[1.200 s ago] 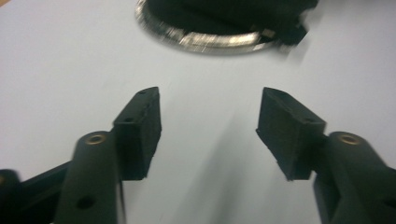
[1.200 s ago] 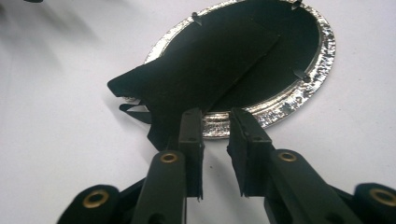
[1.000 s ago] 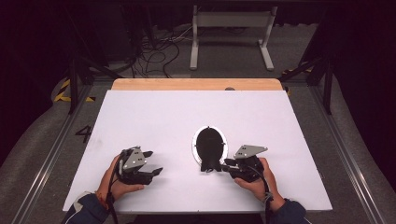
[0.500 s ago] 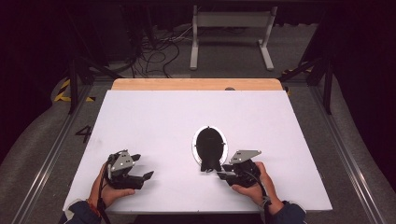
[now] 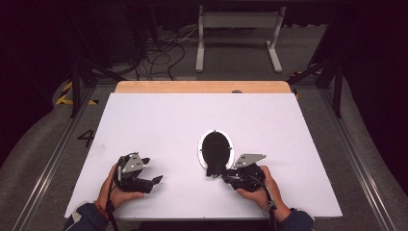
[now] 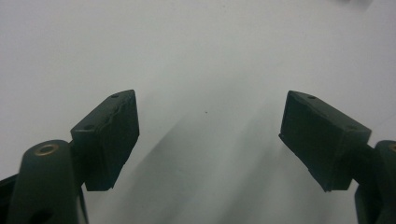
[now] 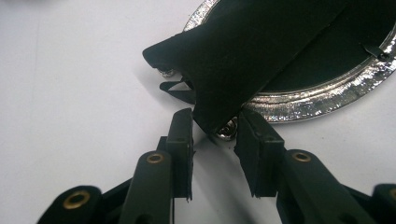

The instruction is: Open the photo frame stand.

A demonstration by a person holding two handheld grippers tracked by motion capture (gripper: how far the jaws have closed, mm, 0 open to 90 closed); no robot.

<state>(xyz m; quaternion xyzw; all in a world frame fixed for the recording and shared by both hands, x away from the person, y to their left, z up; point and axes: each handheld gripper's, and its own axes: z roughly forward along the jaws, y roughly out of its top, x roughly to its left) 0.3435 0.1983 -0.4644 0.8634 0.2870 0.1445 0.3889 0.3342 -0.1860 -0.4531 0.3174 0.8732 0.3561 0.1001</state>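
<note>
Black fabric piece (image 7: 252,51) lies across a shiny silver oval ring (image 7: 322,100), w/ one corner hanging off the ring's near side; in the high view the whole thing (image 5: 215,153) sits on the white desk (image 5: 159,125) right of centre, closer to the near edge. Right claw (image 7: 214,135) is at that corner, jaws partly closed w/ the fabric tip and a small metal stud between them, not clearly pinched yet. Looks like the grab step: next move prob. needs the jaws to close on fabric only, then lift w/o dragging the ring. Left claw (image 6: 208,135) is wide open, holding nothing, over bare desk near the front left corner, well apart from the ring. Fabric looks matte & stiff-ish, creased along a diagonal line
</note>
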